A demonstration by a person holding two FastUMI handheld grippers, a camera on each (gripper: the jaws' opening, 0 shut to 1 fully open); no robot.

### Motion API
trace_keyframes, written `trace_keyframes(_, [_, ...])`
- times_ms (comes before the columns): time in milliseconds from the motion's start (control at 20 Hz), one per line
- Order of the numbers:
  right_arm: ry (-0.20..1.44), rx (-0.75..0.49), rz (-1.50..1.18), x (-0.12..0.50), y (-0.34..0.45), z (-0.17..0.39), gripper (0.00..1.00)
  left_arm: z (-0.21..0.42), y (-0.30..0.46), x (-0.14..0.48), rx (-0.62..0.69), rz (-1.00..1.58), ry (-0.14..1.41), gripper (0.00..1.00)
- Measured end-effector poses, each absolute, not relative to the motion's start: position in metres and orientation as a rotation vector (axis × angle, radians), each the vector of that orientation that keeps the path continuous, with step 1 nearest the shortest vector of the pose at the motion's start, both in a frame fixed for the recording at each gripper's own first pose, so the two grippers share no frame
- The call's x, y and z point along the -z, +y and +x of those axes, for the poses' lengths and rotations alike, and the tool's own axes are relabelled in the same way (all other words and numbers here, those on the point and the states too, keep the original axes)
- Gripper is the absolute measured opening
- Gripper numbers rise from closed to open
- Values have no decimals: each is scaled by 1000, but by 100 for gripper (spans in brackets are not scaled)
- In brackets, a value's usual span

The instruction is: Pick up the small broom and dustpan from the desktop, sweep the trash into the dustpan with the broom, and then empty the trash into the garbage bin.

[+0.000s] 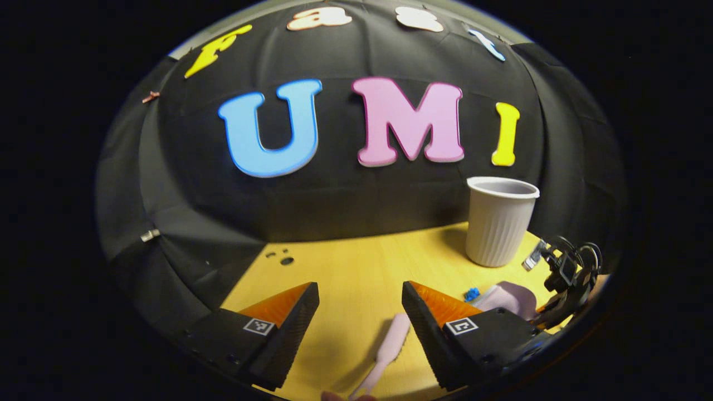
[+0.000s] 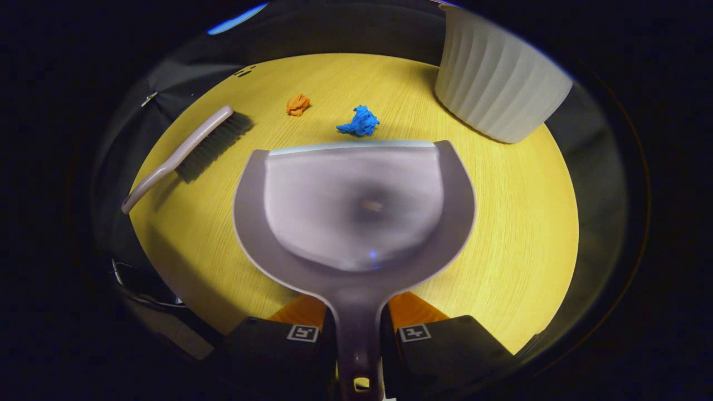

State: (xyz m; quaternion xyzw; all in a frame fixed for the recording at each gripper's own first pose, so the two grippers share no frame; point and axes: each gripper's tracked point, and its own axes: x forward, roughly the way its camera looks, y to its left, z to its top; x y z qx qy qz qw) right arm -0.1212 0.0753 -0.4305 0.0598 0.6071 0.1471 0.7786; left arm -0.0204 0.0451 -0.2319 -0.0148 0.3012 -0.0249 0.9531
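The right gripper (image 2: pixel 356 334) clamps both fingers on the dustpan (image 2: pixel 353 211) handle, while the left gripper (image 1: pixel 361 317) hangs wide apart and empty above the broom (image 1: pixel 384 356).

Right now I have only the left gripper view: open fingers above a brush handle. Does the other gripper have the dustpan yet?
Observer: Yes. In the right gripper view the right gripper is shut on the dustpan by its handle.
Operator: How many pieces of trash? I see a blue scrap.
Observer: Two. An orange scrap lies left of the blue scrap, both just beyond the dustpan's front lip.
Operator: Is the broom free on the table?
Observer: The broom lies on the table, apart from the dustpan, with nothing gripping it. The left gripper is open over its handle.
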Motion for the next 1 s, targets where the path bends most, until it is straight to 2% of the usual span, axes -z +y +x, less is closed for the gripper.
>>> trace_keyframes(100, [1300,-332,152,424,76,-122,36,-32,34,270,116,-59,769,96])
trace_keyframes(150, [1293,-338,158,419,76,-122,39,-44,31,290,154,-65,855,96])
trace_keyframes(400, [1288,-309,159,399,59,-138,33,-85,15,354,333,5,1141,96])
trace_keyframes(450, [1284,-302,150,398,55,-140,36,-92,13,369,350,9,1175,94])
trace_keyframes(550, [1285,-288,151,392,47,-147,36,-96,8,390,359,7,1237,88])
trace_keyframes(600, [1286,-281,158,391,46,-149,33,-96,7,399,363,5,1264,86])
trace_keyframes(650, [1290,-276,161,389,43,-149,36,-98,4,411,372,1,1299,84])
trace_keyframes(800, [1294,-266,151,388,36,-150,36,-99,2,431,366,9,1369,78])
trace_keyframes(850, [1296,-266,152,387,34,-149,36,-98,1,435,364,10,1385,71])
trace_keyframes(1000, [1300,-273,150,385,32,-148,33,-101,2,441,346,11,1424,61])
